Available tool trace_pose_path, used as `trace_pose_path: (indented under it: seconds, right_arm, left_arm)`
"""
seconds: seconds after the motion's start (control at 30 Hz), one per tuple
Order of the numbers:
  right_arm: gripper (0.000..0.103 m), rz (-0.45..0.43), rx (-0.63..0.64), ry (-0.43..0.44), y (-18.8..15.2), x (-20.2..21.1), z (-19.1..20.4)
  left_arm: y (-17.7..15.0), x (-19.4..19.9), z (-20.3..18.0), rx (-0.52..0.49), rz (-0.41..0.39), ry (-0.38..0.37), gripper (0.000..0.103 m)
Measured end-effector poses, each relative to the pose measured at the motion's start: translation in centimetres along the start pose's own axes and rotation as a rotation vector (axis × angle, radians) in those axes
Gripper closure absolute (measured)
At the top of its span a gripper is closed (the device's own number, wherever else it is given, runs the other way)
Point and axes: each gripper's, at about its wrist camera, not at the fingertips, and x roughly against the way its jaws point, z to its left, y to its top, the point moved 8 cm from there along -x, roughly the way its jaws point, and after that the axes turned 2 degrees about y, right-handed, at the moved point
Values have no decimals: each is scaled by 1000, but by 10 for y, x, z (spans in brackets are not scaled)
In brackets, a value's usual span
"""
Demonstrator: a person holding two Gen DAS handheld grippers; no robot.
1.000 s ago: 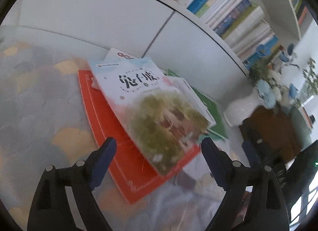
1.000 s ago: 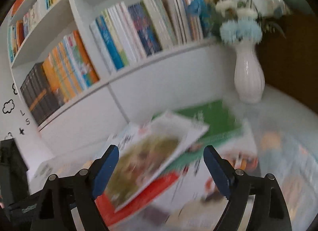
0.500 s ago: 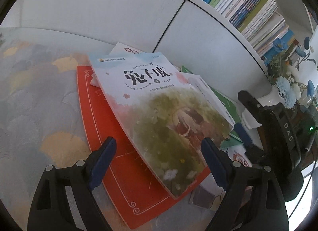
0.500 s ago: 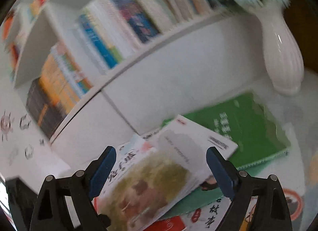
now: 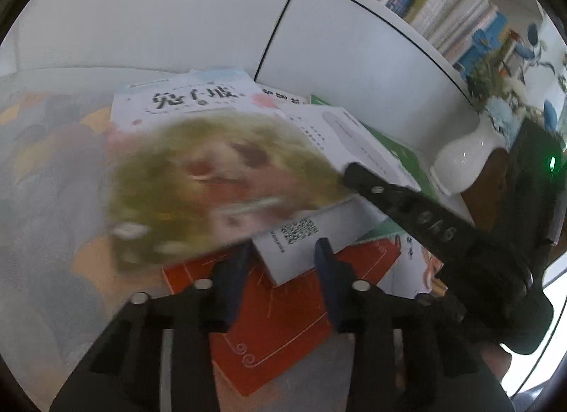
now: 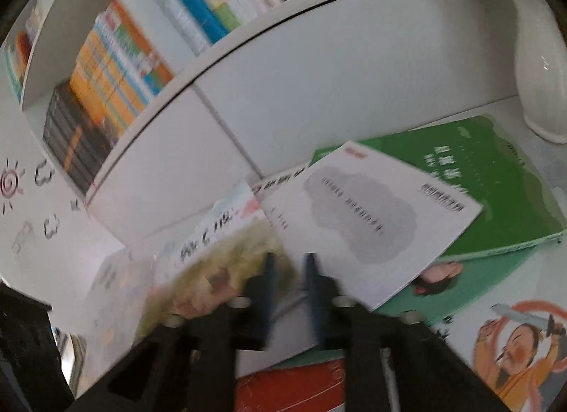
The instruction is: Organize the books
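Books: loose pile below the bookshelf [image 6: 319, 68], illustrated book [image 5: 219, 178] lifted off the orange book [image 5: 283, 323]. Left gripper [image 5: 283, 266] jaws closing on the white book's [image 5: 301, 234] corner. Right gripper [image 6: 288, 291] jaws nearly together, clamped on the illustrated book's edge.

The books are paper with smooth covers: the red book [image 5: 283, 316] looks glossy, the green book [image 6: 496, 199] more matt, and the white book [image 6: 372, 220] plain matt card. The vase [image 5: 464, 160] is glossy white ceramic (light glints off it). The bookcase [image 5: 177, 22] panels are smooth matt white.
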Motion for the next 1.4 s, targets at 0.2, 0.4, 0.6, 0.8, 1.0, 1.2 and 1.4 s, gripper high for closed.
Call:
trace_pose_path:
  seconds: [0.2, 0.4, 0.6, 0.8, 1.0, 1.2, 1.4]
  right_arm:
    - [102, 86, 206, 22, -29, -9, 58]
    - [11, -33, 176, 21, -23, 5, 68]
    - [13, -3, 16, 33, -32, -21, 71]
    - [16, 72, 127, 2, -41, -38, 94]
    - [41, 77, 48, 20, -41, -54, 97]
    - [78, 59, 59, -152, -42, -49, 88]
    - [85, 63, 7, -181, -51, -35, 84]
  left_arm:
    - [-10, 22, 7, -111, 19, -3, 86]
    - [27, 76, 69, -71, -163, 118, 42]
    - [53, 57, 158, 132, -170, 176, 14]
    - [46, 28, 172, 232, -152, 91, 16]
    - [47, 17, 163, 285, -137, 84, 25]
    - [33, 15, 154, 127, -70, 222, 51]
    - [28, 20, 163, 196, -36, 218, 65]
